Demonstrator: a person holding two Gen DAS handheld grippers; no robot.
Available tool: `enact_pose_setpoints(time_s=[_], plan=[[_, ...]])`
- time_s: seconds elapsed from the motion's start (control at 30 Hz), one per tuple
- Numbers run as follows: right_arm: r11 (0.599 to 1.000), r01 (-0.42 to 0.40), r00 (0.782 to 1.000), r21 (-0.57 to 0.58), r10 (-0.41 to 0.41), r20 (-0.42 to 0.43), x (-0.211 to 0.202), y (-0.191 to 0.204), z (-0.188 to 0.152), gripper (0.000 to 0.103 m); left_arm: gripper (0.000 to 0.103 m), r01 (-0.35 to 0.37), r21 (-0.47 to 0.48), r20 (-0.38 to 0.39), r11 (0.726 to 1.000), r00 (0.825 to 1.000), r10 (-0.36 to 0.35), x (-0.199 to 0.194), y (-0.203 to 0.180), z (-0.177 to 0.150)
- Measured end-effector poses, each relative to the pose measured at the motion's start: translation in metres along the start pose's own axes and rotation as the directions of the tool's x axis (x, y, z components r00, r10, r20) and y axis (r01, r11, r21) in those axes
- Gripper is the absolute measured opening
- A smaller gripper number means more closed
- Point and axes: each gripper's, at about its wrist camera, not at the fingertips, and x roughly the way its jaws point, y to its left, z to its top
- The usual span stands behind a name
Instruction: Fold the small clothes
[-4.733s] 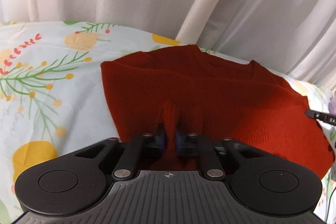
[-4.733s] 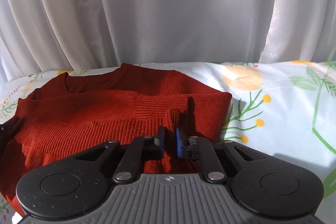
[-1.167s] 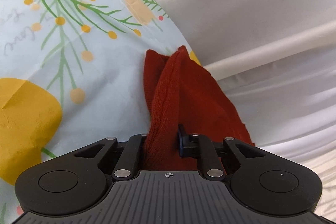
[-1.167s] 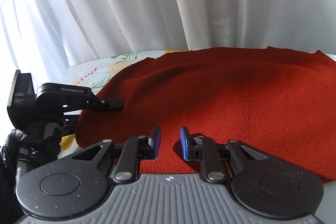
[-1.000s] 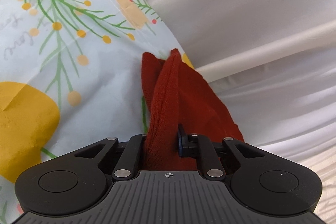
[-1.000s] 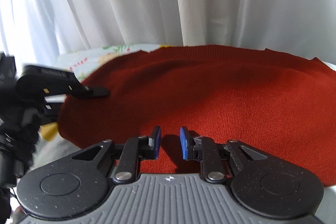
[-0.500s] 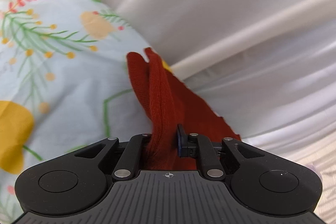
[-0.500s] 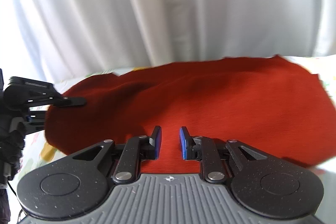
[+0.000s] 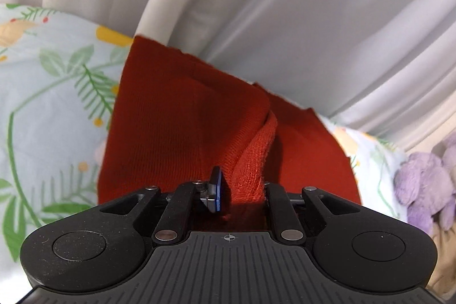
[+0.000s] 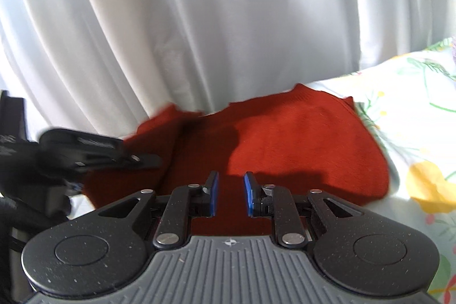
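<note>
A rust-red knit sweater (image 9: pixel 182 116) lies folded on the floral bedsheet (image 9: pixel 51 93). My left gripper (image 9: pixel 242 190) is shut on a bunched fold of the sweater's edge, which rises between the jaws and hides the right finger. In the right wrist view the sweater (image 10: pixel 299 144) lies ahead and below. My right gripper (image 10: pixel 230 193) is open and empty just above the sweater's near edge. The left gripper (image 10: pixel 136 158) shows blurred at the left, at the sweater's left edge.
White curtains (image 10: pixel 228 19) hang close behind the bed. A purple plush toy (image 9: pixel 427 178) sits at the right on the bed. The floral sheet (image 10: pixel 421 110) extends to the right of the sweater.
My left gripper has swung round with the held fold, so the sweater now lies spread in front of it. My right gripper has let go earlier, stayed open and drawn back.
</note>
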Motion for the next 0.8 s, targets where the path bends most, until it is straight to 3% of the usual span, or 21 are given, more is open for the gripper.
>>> enact_pose_setpoints(time_s=[0.03, 0.07, 0.1, 0.17, 0.27, 0.33, 0.4, 0.5, 0.6, 0.7, 0.8], plan=[[1.000, 0.001, 1.000, 0.004, -0.001, -0.003, 0.000, -0.003, -0.001, 0.018, 0.019, 0.000, 0.016, 0.012, 1.000, 1.000, 0.000, 0.000, -0.001, -0.004], [1.000, 0.002, 1.000, 0.008, -0.002, -0.006, 0.000, -0.005, -0.001, 0.018, 0.029, 0.006, 0.032, 0.020, 0.999, 1.000, -0.006, -0.002, -0.002, -0.007], [1.000, 0.001, 1.000, 0.011, -0.001, -0.007, -0.003, -0.006, -0.001, 0.018, 0.041, 0.033, 0.052, 0.010, 0.998, 0.999, -0.034, -0.007, -0.003, -0.009], [1.000, -0.002, 1.000, 0.014, 0.002, -0.007, -0.003, -0.007, 0.001, 0.018, 0.050, 0.126, 0.061, -0.031, 0.990, 0.992, -0.124, -0.019, -0.001, -0.008], [1.000, -0.013, 1.000, 0.019, 0.014, -0.008, -0.004, -0.010, 0.002, 0.018, 0.052, 0.188, 0.001, -0.008, 0.982, 0.982, -0.188, -0.053, 0.012, -0.012], [0.999, -0.040, 0.999, 0.017, 0.040, -0.016, -0.004, -0.007, 0.003, 0.018, 0.060, 0.150, -0.032, 0.068, 0.988, 0.987, -0.147, -0.073, 0.025, -0.013], [0.996, -0.092, 0.995, 0.014, 0.092, -0.033, 0.000, -0.001, 0.005, 0.018, 0.060, 0.037, -0.076, 0.127, 0.996, 0.991, -0.028, -0.083, 0.040, -0.015], [0.980, -0.196, 0.977, 0.032, 0.198, -0.083, 0.011, 0.011, 0.007, 0.020, 0.058, -0.060, -0.144, 0.097, 0.988, 0.993, 0.075, -0.075, 0.063, -0.021], [0.960, -0.270, 0.951, 0.081, 0.278, -0.132, 0.021, 0.019, 0.006, 0.029, 0.058, -0.047, -0.222, 0.039, 0.974, 0.998, 0.057, -0.062, 0.078, -0.032], [0.960, -0.276, 0.948, 0.037, 0.279, -0.152, 0.023, 0.031, 0.001, 0.029, 0.058, 0.015, -0.241, 0.017, 0.970, 1.000, -0.012, -0.055, 0.079, -0.042], [0.958, -0.287, 0.944, -0.020, 0.279, -0.179, 0.028, 0.039, -0.003, 0.029, 0.059, 0.020, -0.243, 0.005, 0.970, 1.000, -0.020, -0.054, 0.077, -0.045]])
